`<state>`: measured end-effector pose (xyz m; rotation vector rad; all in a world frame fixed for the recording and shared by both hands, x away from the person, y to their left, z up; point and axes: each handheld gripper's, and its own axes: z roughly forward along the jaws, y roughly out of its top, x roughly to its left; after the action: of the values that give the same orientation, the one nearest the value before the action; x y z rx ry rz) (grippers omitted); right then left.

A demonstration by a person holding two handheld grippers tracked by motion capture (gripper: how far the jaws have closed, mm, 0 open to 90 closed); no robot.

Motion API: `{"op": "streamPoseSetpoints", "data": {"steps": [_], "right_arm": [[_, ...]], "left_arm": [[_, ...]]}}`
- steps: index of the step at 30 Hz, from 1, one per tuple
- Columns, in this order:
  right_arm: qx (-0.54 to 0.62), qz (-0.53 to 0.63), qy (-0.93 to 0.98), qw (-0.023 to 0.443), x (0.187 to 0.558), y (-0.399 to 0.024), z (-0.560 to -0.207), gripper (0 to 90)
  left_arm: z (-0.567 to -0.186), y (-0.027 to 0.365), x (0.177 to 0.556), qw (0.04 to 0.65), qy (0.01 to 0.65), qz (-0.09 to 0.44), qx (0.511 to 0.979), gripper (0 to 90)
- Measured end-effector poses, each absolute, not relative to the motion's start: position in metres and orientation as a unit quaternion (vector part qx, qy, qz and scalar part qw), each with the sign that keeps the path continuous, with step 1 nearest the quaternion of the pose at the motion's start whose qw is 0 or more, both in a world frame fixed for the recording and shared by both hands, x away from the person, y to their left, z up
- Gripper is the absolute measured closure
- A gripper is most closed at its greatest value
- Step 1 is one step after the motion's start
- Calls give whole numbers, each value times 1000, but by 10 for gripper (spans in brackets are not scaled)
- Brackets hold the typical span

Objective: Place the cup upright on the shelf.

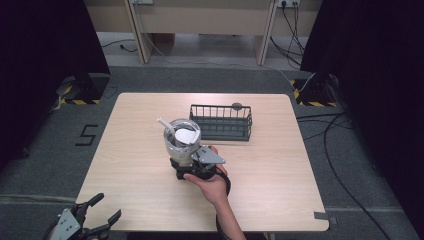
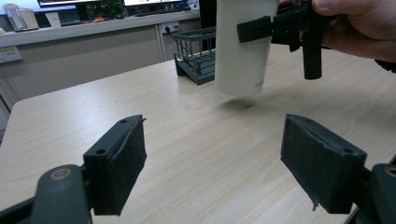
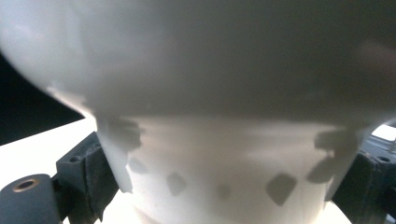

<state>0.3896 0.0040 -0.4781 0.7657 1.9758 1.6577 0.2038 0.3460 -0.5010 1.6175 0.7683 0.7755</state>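
Two padded tongs pinch smooth cylindrical cup.

Matt white plastic cup; pale wood-grain table.

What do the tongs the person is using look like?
Both tongs are black. The left tongs have two flat jaws with dark padded faces, fixed with small screws, and a grey three-cornered plate on top. The right tongs carry the same grey plate. The forearm shows no sleeve.
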Motion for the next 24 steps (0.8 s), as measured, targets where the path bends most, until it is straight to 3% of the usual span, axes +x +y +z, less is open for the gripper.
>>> {"op": "streamPoseSetpoints", "data": {"steps": [24], "right_arm": [[327,572,706,259,415,-38,-451,103]], "left_arm": [[-501,346,204,565,330,326,683,216]]}}
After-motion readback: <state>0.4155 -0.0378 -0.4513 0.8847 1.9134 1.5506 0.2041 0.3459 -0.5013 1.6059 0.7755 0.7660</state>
